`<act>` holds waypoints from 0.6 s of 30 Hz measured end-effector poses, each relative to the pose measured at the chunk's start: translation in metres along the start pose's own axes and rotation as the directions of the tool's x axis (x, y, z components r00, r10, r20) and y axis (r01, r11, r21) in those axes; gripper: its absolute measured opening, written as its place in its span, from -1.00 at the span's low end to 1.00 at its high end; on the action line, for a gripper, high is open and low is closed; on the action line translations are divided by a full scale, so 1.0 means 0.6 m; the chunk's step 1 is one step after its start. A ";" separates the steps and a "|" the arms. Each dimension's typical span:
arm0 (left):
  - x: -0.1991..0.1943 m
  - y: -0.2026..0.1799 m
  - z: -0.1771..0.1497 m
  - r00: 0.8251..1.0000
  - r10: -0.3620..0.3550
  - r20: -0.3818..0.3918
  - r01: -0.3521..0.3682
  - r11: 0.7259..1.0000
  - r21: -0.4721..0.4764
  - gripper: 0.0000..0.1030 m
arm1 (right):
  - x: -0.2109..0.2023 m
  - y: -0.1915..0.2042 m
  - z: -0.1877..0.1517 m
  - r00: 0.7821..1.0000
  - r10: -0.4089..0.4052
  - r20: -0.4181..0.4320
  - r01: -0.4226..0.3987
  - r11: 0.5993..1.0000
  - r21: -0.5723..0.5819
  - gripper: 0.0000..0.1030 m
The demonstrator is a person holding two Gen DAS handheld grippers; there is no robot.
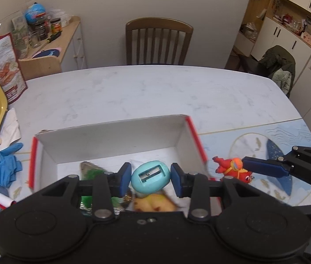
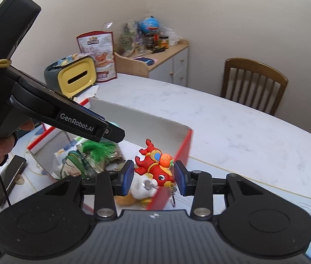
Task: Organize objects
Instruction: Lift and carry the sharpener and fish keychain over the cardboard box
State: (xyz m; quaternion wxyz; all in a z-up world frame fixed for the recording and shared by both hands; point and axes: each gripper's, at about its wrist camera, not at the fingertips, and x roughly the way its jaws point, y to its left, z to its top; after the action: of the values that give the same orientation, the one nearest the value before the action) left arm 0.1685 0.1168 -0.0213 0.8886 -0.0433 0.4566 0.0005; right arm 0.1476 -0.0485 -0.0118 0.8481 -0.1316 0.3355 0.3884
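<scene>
Both grippers were loaded over the box (image 1: 115, 136), the left gripper (image 1: 150, 178) clamping a blue sharpener (image 1: 150, 177) and the right gripper (image 2: 153, 176) pinching a red toy (image 2: 155, 168) above the right wall, so an early release could drop it outside.
</scene>
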 end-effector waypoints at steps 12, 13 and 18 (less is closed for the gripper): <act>0.065 0.074 0.016 0.998 0.047 -0.037 -0.048 0.998 -0.042 -0.28 | 0.095 0.050 0.016 0.997 0.017 -0.080 -0.019 0.999 -0.031 -0.24; 0.073 0.077 0.018 0.998 0.050 -0.039 -0.051 0.998 -0.042 -0.28 | 0.104 0.054 0.014 0.996 0.014 -0.090 -0.017 0.999 -0.038 -0.24; 0.109 0.082 0.027 0.997 0.043 -0.058 -0.045 0.998 -0.038 -0.28 | 0.150 0.072 0.005 0.991 -0.008 -0.131 -0.001 0.998 -0.066 -0.24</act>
State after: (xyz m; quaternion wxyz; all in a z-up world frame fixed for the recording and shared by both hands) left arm 0.2178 0.1644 -0.0689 0.8741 -0.0508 0.4824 0.0278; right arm 0.1591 0.0330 -0.0686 0.8201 -0.1855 0.3772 0.3883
